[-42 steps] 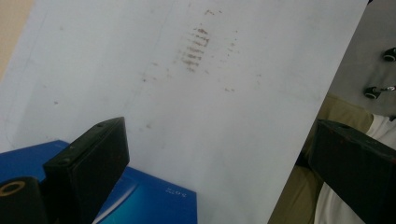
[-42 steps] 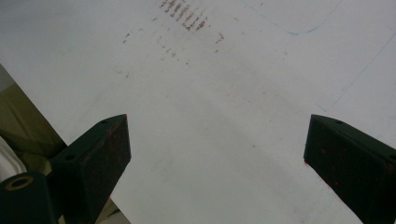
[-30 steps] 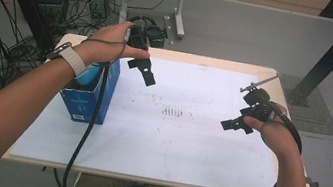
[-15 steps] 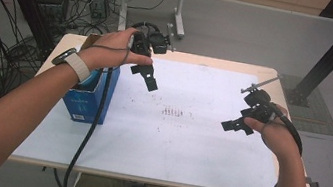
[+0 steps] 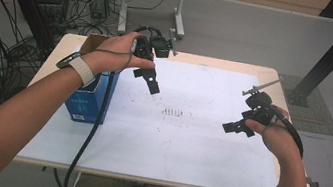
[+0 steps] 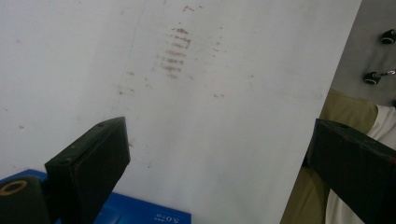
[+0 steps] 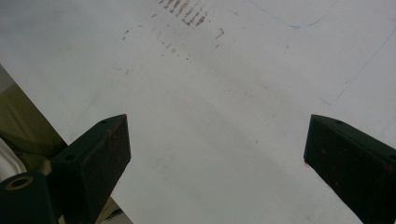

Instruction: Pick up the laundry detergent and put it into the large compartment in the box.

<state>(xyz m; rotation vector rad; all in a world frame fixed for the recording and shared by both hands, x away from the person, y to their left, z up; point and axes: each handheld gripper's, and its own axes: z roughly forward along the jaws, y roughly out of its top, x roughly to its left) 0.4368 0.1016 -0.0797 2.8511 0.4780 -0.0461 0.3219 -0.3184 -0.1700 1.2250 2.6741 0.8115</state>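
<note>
Blue box [image 5: 86, 103] is parked open-topped at the worktop's left edge, within easy reach. Just beyond it the left gripper [image 5: 149, 78] is held aloft, jaws wide and empty; near the right edge, the right gripper [image 5: 239, 129] is likewise spread, ready.

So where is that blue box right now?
In the high view the blue box stands near the table's left edge, under the person's left forearm, just left of the left gripper.

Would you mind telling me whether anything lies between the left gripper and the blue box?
Nothing visible does. The left gripper hangs open just right of the blue box, with bare white table between them.
</note>
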